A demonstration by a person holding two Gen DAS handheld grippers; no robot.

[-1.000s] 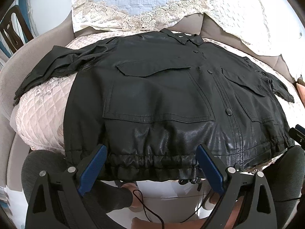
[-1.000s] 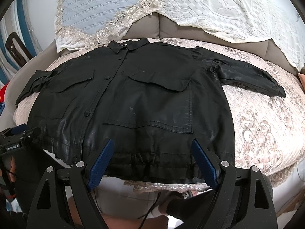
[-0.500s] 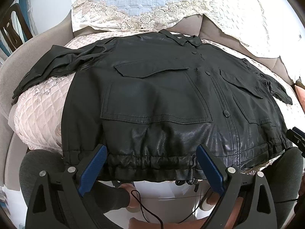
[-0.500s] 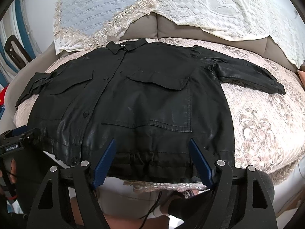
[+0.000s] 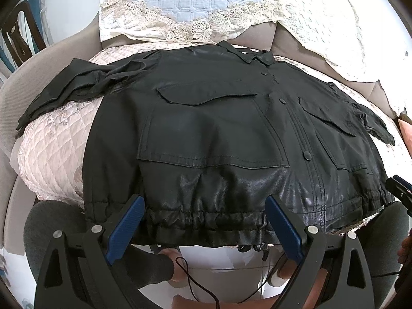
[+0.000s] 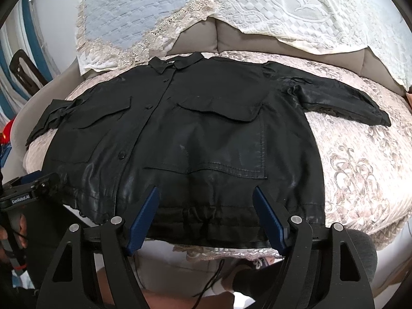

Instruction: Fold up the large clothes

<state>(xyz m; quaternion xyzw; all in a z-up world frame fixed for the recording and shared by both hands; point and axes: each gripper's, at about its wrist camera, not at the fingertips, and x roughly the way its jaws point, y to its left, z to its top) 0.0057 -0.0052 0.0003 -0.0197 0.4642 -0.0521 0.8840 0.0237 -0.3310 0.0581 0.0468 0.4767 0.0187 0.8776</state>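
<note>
Left wrist view: my left gripper (image 5: 203, 219) jaws wide apart, nothing between pads, above gathered hem of black leather jacket (image 5: 219, 134). Jacket lies flat, front up, on quilted sofa cover (image 5: 54, 154).

Right wrist view: my right gripper (image 6: 206, 208) jaws apart, empty, over hem; jacket sleeve (image 6: 342, 100) stretched right.
</note>
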